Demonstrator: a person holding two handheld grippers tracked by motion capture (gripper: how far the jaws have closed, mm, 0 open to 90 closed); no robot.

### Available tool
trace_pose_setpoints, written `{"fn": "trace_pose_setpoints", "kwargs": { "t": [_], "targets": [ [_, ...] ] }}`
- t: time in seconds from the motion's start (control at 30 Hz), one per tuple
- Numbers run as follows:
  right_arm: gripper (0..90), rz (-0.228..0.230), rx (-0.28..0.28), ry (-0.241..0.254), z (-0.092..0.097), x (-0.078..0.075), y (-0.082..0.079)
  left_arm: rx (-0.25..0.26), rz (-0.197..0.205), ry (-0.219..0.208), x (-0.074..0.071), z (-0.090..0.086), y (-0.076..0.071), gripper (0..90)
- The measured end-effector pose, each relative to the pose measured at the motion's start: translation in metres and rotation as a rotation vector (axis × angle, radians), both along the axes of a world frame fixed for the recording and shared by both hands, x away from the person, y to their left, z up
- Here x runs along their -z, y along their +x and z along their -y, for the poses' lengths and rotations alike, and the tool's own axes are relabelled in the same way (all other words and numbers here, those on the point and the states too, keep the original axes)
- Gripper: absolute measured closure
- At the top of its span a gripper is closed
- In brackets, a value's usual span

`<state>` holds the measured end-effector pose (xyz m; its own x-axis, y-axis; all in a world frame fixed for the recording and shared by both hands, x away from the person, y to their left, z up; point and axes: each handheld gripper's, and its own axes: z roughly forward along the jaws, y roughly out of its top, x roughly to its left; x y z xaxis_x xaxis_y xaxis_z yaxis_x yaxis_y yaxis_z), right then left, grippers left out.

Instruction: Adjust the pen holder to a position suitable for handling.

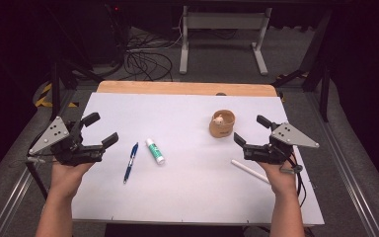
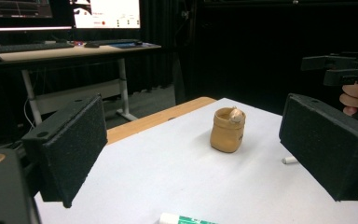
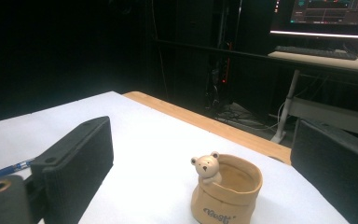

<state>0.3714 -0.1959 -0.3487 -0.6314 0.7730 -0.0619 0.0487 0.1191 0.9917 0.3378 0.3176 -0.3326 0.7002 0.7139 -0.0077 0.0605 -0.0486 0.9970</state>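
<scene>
A tan bag-shaped cup with a small bear figure on its rim stands upright at the right middle of the white table top. A blue pen and a green-and-white tube lie left of centre. A white stick lies near the right hand. My left gripper hovers open at the left and holds nothing. My right gripper hovers open just right of the cup, also holding nothing. In the left gripper view the cup stands beyond the wide jaws. In the right gripper view the cup is close between them.
A strip of bare wood runs along the table's far edge. Beyond it stand a desk frame and loose cables on the floor. A desk with a keyboard and monitors stands behind.
</scene>
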Motion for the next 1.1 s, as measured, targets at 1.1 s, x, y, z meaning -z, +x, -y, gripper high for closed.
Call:
{"fn": "trace_pose_setpoints", "kwargs": {
  "t": [1.1],
  "targets": [
    [20.1, -0.057, 0.133, -0.188, -0.053, 0.036, 0.051, -0.002, -0.010, 0.010, 0.004, -0.001, 0.002, 8.4]
  ]
}}
